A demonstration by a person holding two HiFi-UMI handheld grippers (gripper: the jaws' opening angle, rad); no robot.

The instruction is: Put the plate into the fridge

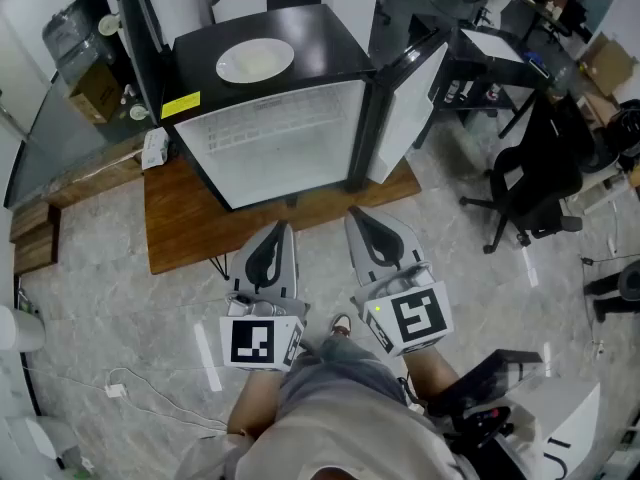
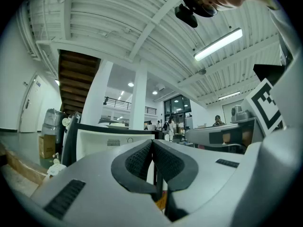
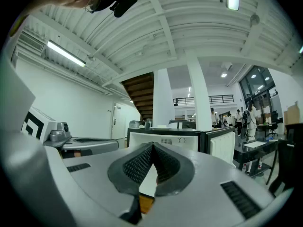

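A white plate (image 1: 255, 61) lies on top of a small black fridge (image 1: 330, 38), whose door (image 1: 408, 110) hangs open to the right. The white inside (image 1: 275, 138) of the fridge shows a wire shelf. My left gripper (image 1: 281, 230) and right gripper (image 1: 357, 218) are held level side by side in front of the fridge, a short way back from it. Both are shut with nothing between the pads. In the left gripper view the left gripper (image 2: 152, 142) points at the fridge (image 2: 102, 141); the right gripper (image 3: 152, 146) faces the fridge (image 3: 175, 141) too.
The fridge stands on a low wooden platform (image 1: 180, 218) on a marble floor. A black office chair (image 1: 535, 183) is at the right. Cardboard boxes (image 1: 95, 88) and a glass wall stand at the back left. A cable (image 1: 130, 393) lies on the floor at the left.
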